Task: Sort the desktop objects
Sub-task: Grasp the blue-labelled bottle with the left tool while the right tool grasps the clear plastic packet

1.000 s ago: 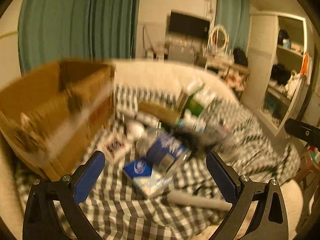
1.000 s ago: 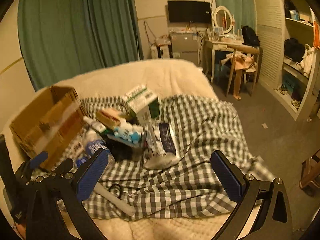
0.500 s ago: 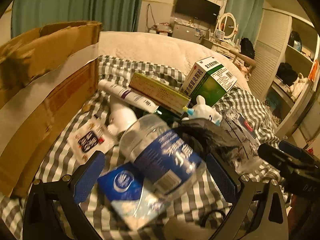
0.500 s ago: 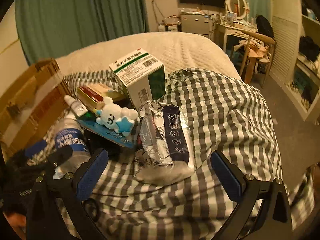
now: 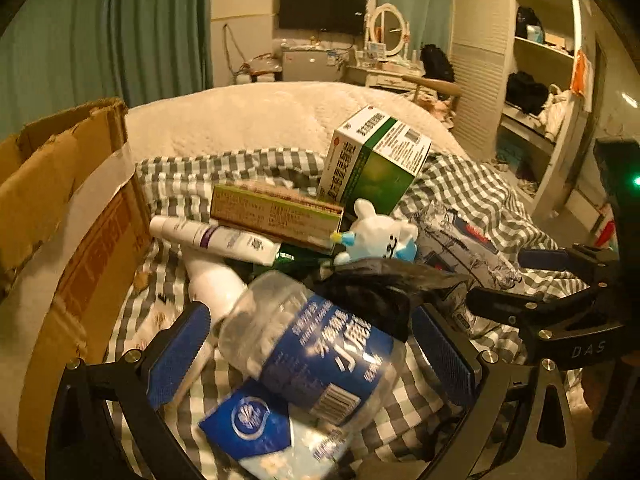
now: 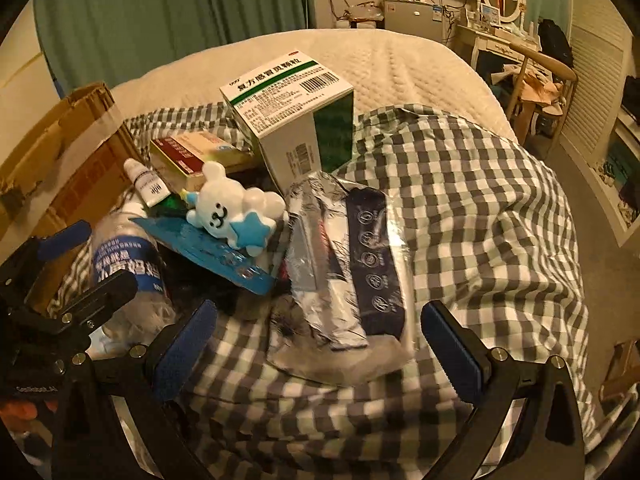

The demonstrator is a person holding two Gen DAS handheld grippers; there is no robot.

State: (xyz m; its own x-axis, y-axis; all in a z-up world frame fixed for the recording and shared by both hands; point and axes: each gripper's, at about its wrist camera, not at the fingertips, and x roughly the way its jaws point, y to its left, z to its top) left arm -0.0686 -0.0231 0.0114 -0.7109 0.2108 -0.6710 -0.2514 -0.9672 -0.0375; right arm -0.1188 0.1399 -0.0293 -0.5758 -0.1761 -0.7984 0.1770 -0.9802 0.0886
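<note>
A clear water bottle (image 5: 312, 344) with a blue label lies on the checked cloth, between the wide-apart fingers of my open left gripper (image 5: 316, 356). Under it lies a blue tissue pack (image 5: 256, 428). My open right gripper (image 6: 320, 356) straddles a clear plastic packet (image 6: 344, 268) holding dark items. A white and blue toy (image 6: 232, 208) sits on a blue blister card (image 6: 216, 252). Behind them stand a green and white medicine box (image 6: 292, 112), a flat yellow-green box (image 5: 276, 212) and a white tube (image 5: 224, 238). The left gripper's frame (image 6: 60, 304) shows at the right wrist view's left edge.
An open cardboard box (image 5: 60, 216) stands at the left of the pile. The checked cloth (image 6: 480, 208) covers a cream bed (image 5: 256, 116). A black crumpled bag (image 5: 380, 292) lies beside the bottle. A dressing table (image 6: 504, 40) and shelves (image 5: 532, 80) stand beyond.
Both grippers have moved down and closer to the pile. The bottle now sits between the left fingers, and the packet between the right fingers. Both stay open.
</note>
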